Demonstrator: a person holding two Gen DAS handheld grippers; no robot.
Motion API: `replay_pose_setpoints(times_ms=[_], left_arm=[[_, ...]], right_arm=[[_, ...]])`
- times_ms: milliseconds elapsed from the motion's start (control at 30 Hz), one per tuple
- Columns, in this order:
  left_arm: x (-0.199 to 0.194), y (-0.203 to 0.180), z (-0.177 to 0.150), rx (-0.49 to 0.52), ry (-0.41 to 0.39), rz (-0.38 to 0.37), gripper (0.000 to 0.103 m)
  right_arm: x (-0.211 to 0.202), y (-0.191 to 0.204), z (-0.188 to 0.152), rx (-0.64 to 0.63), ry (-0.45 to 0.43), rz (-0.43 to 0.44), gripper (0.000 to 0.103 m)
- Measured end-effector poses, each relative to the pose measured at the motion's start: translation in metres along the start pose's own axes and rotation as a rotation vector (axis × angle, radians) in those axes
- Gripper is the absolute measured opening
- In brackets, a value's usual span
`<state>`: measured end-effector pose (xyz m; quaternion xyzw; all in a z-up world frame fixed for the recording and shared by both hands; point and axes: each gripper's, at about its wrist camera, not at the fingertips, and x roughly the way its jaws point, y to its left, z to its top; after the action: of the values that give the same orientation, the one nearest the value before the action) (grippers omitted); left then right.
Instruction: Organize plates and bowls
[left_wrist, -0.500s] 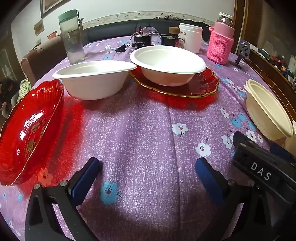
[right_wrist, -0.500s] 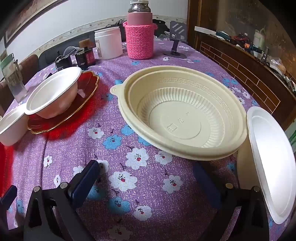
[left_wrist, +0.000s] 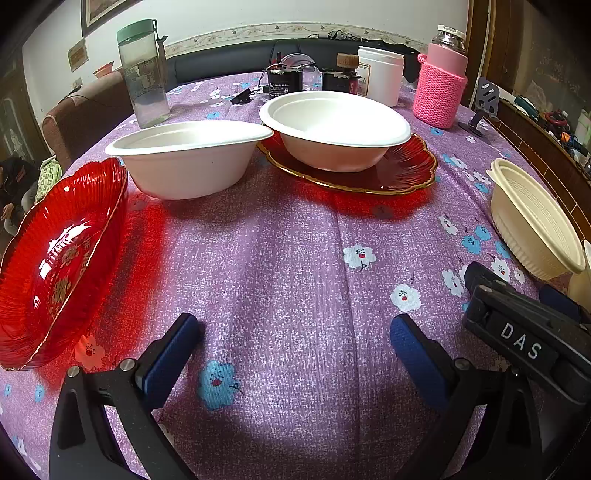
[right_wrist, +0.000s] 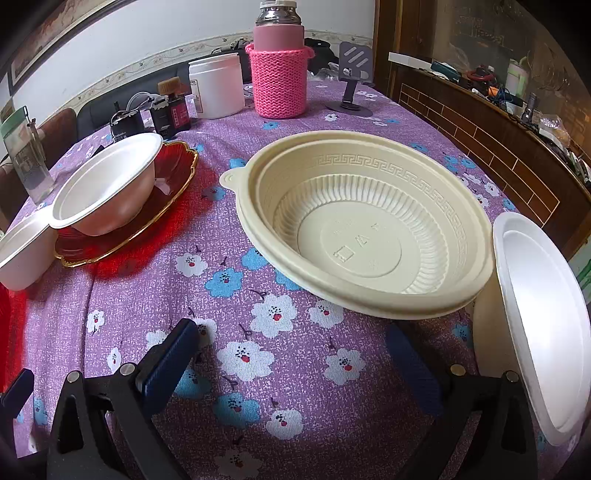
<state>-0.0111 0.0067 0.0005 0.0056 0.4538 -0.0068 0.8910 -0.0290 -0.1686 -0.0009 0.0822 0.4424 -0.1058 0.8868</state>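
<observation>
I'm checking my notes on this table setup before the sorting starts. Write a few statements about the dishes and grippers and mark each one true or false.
1. A white bowl sits on the gold-rimmed red plate. True.
2. The left gripper holds the red dish. False: it is open and empty, over bare cloth.
3. The cream bowl is empty. True.
4. The right gripper is shut on the cream bowl. False: it is open and grips nothing.
5. The pink-sleeved flask lies on its side. False: it stands upright.
</observation>
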Motion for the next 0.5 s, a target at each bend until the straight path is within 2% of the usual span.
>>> replay_pose_setpoints(times_ms=[500], left_arm=[[0.0,-0.0005,-0.0002,0.0,0.0,0.001,0.103]], right_arm=[[-0.0002,0.001,-0.0005,-0.004,0.004,-0.007,0.102]])
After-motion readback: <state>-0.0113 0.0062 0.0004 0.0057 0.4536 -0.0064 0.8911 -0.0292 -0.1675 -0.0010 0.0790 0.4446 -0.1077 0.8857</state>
